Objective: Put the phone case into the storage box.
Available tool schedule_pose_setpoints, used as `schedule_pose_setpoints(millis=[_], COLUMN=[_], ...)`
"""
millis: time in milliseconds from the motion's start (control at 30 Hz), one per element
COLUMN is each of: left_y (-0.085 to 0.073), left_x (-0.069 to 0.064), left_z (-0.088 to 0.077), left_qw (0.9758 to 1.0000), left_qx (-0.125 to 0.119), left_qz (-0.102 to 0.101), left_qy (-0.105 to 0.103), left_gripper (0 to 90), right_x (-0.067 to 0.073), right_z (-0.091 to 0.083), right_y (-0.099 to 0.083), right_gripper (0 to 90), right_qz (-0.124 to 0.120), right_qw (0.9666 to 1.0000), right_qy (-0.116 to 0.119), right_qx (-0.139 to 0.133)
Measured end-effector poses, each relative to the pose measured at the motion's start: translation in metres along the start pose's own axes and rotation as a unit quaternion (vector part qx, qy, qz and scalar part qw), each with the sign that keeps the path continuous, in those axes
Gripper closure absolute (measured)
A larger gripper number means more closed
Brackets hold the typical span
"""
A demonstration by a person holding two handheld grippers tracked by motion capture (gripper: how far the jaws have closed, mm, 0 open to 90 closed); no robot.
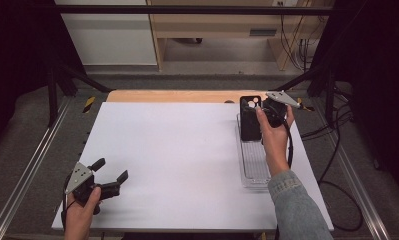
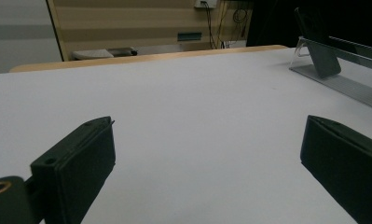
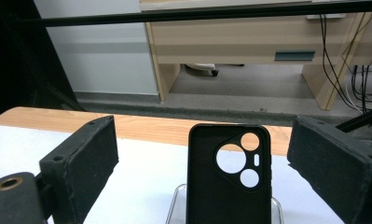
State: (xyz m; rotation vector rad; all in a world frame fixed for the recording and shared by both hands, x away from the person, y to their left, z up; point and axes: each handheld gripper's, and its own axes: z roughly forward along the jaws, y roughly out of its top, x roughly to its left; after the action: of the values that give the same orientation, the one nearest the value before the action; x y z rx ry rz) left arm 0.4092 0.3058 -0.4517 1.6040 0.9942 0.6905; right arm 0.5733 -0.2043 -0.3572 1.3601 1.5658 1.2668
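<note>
Up high, hovering wide-jawed: right gripper (image 1: 267, 112) just behind the black phone case (image 1: 249, 119), standing upright at the clear tray's (image 1: 254, 167) far end. Resting spread near the table's (image 1: 187, 160) front-left corner (left gripper (image 1: 109, 175)). Closer in, framing the case (image 3: 229, 175) between parted jaws, not touching.

floor (image 1: 212, 80): grey | desk (image 3: 249, 42): light wood | wall panel (image 1: 107, 40): white

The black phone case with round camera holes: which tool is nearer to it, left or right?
Right. The right tool is just beside the black phone case, open around it in its own view. The left tool is far across the white table, at the near left corner.
</note>
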Motion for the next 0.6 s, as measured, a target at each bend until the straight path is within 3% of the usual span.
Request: schedule_pose_setpoints(millis=[600], left_y=[-0.0012], left_x=[0.0005], left_z=[0.0001], left_qw=[1.0000], left_qx=[0.001], left_qz=[-0.004], left_qy=[-0.002], left_gripper=[3.2], right_x=[0.0061], right_z=[-0.0110], right_y=[0.0049], right_gripper=[8.7], right_qz=[-0.001], right_qw=[0.9998], right_qy=[0.013], right_qx=[-0.014])
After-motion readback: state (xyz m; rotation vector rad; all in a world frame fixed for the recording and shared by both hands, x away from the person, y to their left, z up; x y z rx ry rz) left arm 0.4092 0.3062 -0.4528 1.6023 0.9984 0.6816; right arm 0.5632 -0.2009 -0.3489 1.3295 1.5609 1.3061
